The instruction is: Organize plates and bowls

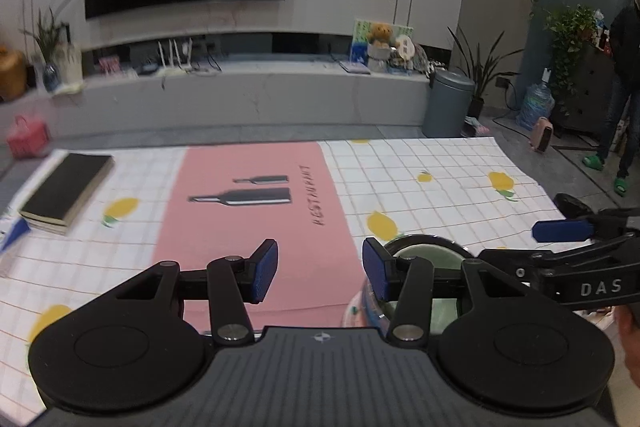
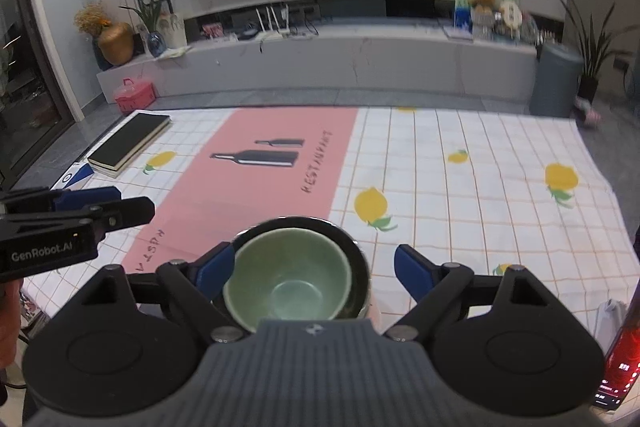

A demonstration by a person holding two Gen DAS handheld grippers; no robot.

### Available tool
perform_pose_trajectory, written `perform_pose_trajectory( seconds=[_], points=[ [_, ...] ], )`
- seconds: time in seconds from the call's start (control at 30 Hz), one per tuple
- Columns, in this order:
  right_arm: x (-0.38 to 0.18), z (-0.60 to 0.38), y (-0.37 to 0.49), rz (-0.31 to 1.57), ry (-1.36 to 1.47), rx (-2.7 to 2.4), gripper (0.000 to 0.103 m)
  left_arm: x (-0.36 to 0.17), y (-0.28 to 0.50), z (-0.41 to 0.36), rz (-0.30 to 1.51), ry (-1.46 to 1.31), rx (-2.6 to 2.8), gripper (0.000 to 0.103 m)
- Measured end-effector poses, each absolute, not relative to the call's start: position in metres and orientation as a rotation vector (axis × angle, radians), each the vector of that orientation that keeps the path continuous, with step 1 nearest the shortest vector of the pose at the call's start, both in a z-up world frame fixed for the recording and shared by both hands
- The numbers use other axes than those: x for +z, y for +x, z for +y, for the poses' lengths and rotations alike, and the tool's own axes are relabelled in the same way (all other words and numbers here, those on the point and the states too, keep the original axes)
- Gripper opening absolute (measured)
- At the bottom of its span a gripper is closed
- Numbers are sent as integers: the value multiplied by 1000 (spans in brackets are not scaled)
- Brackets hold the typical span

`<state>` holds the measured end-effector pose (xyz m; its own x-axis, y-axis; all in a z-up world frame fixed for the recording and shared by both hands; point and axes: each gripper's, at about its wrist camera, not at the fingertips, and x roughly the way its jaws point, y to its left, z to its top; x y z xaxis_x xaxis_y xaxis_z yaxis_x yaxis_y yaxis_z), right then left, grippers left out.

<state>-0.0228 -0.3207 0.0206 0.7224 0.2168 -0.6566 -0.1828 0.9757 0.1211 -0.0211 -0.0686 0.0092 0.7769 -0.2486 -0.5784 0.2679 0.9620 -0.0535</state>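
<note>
- The pale green glazed ceramic bowl (image 2: 290, 279) is sitting nested inside a wider black-rimmed bowl (image 2: 356, 247), down at 6 o'clock on the checked lemon-print tablecloth (image 2: 480, 163), right at the near edge of the pink restaurant-print mat (image 2: 272, 163).
- There seems to be more crockery stacked under them, with a patterned rim (image 1: 366, 301) peeking out in the left wrist view, but I can't really tell what it is.
- The green bowl is looking empty: clean glaze, nothing inside.
- The right gripper (image 2: 314, 269) is hanging over the stack with its jaws spread wide, pads clear of both rims and pinching nothing.
- The left gripper (image 1: 320, 273) is half open and empty, with the bowls off at its 3 o'clock.
- Handling guess: it's stiff, glossy, chippy stuff, probably fairly heavy as a stack and slick on rubber pads.
- I'd be pinching one wall at the rim, one pad inside and one outside, and lifting straight up so the nested bowls aren't scraping.
- The black hardcover notebook (image 2: 130, 141) is lying at 10 o'clock, well apart.
</note>
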Motion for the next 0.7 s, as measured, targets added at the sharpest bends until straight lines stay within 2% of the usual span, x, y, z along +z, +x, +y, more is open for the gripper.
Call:
perform_pose_trajectory(
  seconds=[0.23,0.43,0.53,0.7],
  points=[
    [16,-287,-61,693,-56,204,87,3,-44,-56,607,58,-213,56],
    [-3,-273,-81,726,-24,149,87,-21,-61,-51,647,58,-142,56],
    [-10,-268,-86,749,-26,145,87,-32,-66,-47,684,56,-110,63],
    [-18,-264,-87,766,-26,129,87,-39,-68,-44,728,41,-98,63]
  ],
)
